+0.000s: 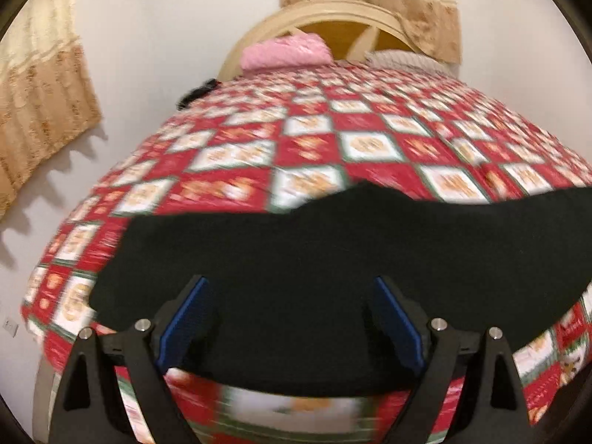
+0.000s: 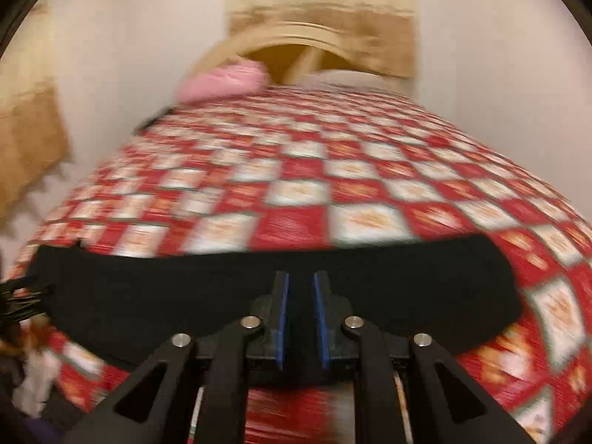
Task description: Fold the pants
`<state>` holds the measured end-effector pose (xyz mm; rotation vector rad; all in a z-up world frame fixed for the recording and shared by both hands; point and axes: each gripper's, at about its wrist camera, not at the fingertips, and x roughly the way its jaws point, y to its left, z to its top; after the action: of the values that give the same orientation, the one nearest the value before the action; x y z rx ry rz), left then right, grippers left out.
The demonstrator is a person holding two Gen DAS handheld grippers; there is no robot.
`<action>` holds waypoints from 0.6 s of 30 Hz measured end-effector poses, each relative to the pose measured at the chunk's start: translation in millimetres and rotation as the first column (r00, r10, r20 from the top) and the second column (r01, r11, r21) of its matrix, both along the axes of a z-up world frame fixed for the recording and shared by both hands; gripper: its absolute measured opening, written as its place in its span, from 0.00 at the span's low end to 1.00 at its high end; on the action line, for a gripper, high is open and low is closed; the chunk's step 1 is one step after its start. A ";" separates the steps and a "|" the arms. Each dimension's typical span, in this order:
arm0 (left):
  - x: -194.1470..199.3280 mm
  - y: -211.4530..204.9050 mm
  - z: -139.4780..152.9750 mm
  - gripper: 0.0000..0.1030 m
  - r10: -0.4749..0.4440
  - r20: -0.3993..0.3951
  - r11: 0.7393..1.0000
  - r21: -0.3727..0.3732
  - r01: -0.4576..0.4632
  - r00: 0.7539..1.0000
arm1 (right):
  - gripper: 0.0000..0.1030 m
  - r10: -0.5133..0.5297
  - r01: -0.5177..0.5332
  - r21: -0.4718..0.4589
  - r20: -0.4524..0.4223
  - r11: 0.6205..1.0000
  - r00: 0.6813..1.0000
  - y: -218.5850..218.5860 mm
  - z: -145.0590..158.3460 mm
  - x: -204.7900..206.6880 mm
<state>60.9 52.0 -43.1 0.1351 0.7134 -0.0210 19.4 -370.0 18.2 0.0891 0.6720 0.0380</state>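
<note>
Black pants (image 1: 333, 240) lie flat across the near end of a bed with a red-and-white checked cover (image 1: 314, 140). My left gripper (image 1: 290, 281) hovers over the pants' near edge, its blue pads wide apart and nothing held between them. In the right wrist view the pants (image 2: 185, 288) stretch from the left edge to the right of centre. My right gripper (image 2: 300, 275) is over their near edge, with its pads a narrow gap apart. Only dark cloth shows through that gap, and no fold is lifted. Both views are blurred.
A pink folded cloth (image 1: 285, 51) and a pale pillow (image 1: 403, 59) rest by the curved wooden headboard (image 1: 333, 14). Beige curtains (image 1: 40, 111) hang on the white walls. A small dark object (image 1: 198, 92) lies at the bed's left edge. Blurred dark clutter (image 2: 22, 296) sits at the lower left.
</note>
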 end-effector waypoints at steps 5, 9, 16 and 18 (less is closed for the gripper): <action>24.2 73.9 29.3 0.90 0.191 0.065 0.981 0.027 -0.193 0.979 | 0.59 0.299 -0.298 0.043 -0.031 0.954 0.954 98.9 -1.0 57.8; 39.0 156.7 36.2 0.90 0.306 -0.014 0.942 -0.139 -0.304 0.952 | 0.59 0.443 -0.441 0.055 -0.038 0.896 0.896 169.9 -13.7 86.3; 69.5 190.7 -2.0 0.90 0.097 -0.128 0.929 -0.345 -0.136 0.987 | 0.59 0.507 -0.487 0.226 -0.038 0.844 0.861 218.2 -44.0 101.4; 79.4 173.7 -18.0 0.90 0.029 -0.152 0.956 -0.285 -0.072 0.988 | 0.59 0.504 -0.478 0.258 -0.039 0.839 0.863 220.7 -46.2 100.9</action>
<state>140.3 225.7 -61.1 -0.1679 0.8518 -0.0869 120.3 -149.3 -27.9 0.1506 0.7814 0.6202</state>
